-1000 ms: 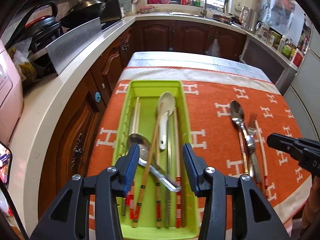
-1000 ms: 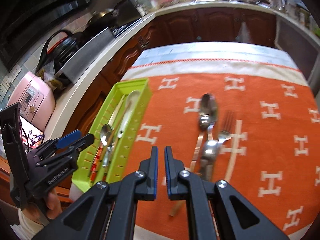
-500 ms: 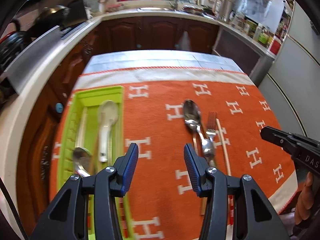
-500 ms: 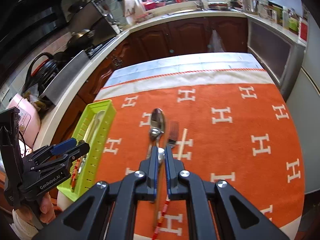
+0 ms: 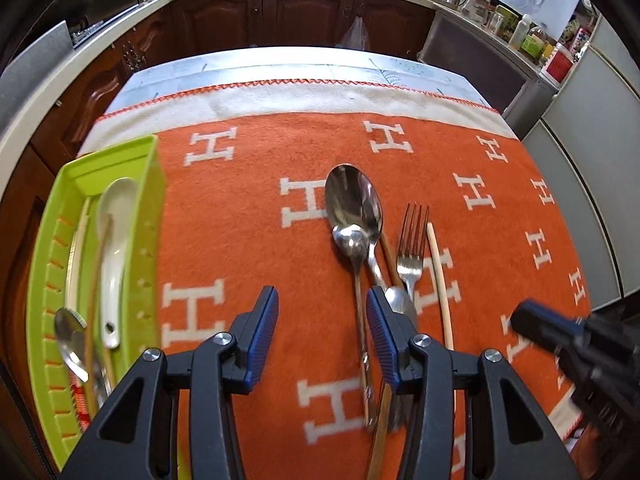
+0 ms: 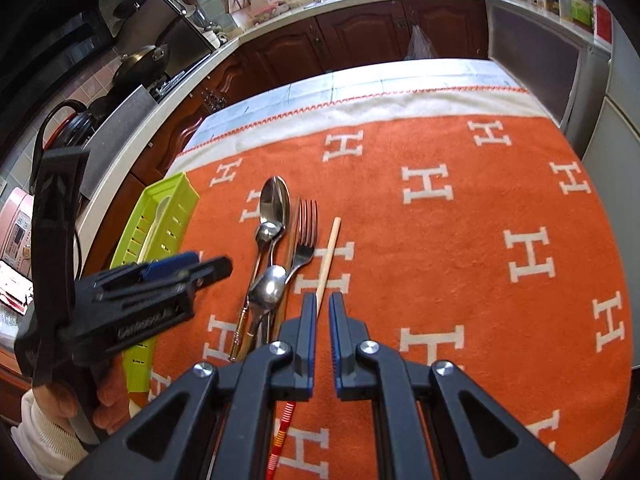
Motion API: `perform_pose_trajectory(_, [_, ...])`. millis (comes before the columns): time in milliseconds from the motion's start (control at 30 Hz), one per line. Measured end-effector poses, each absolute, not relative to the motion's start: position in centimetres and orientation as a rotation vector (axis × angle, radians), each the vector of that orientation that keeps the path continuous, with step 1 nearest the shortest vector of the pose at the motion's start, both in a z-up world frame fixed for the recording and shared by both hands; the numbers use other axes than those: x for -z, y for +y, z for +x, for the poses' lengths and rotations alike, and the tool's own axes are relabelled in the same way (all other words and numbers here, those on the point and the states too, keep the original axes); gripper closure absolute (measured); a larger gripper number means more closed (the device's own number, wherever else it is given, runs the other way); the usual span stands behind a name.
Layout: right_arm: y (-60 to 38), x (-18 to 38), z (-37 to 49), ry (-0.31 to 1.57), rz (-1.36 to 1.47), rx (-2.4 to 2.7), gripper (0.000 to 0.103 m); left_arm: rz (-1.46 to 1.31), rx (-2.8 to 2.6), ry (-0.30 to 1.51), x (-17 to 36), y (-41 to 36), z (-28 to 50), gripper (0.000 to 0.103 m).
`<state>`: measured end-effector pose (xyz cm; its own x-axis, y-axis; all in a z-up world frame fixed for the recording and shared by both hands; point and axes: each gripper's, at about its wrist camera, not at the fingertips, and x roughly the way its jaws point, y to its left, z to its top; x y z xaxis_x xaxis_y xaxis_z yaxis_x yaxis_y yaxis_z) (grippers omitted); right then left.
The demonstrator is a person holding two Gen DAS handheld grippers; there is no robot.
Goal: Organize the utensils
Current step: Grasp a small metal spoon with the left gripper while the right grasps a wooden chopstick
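A green utensil tray (image 5: 154, 216) lies at the left of the orange cloth, holding a white ceramic spoon (image 5: 114, 240), a metal spoon and chopsticks. It also shows in the right wrist view (image 6: 168, 216). Loose utensils lie mid-cloth: a large metal spoon (image 5: 352, 200), a smaller spoon (image 5: 352, 242), a fork (image 5: 412, 240) and a pale chopstick (image 5: 438, 276). My left gripper (image 5: 322, 330) is open and empty, hovering just left of the spoon handles. My right gripper (image 6: 323, 328) is nearly shut and empty, above the pale chopstick (image 6: 328, 256).
The table carries an orange cloth with white H marks (image 5: 460, 152). Brown cabinets (image 5: 280, 12) and a counter run along the far and left sides. A pink appliance (image 6: 16, 224) stands at the left. A grey cabinet (image 5: 580, 140) stands to the right.
My left gripper has swung right, from over the green tray to the loose utensils. My right gripper has moved forward over the pale chopstick, still nearly shut.
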<state>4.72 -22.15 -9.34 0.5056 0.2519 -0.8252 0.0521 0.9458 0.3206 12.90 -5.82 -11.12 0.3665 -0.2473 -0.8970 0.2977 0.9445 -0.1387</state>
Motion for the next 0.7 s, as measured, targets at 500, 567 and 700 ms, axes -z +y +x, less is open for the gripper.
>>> perform_pose_trajectory(500, [-22.2,12.3,5.8,1.090,0.362,-0.169,0.096,-0.058,0.408,1.190,14.0,-8.0,16.4,0.083])
perform_pose_trajectory(567, [-22.2,12.5,5.8,1.096,0.365,-0.170,0.096,-0.062,0.428,1.190,14.1,-8.3,16.4,0.088])
perform_pose_trajectory(700, [-22.3,12.8,5.9,1.101,0.374,-0.170,0.096,-0.029,0.413,1.170,13.8,-8.8,16.0,0.090])
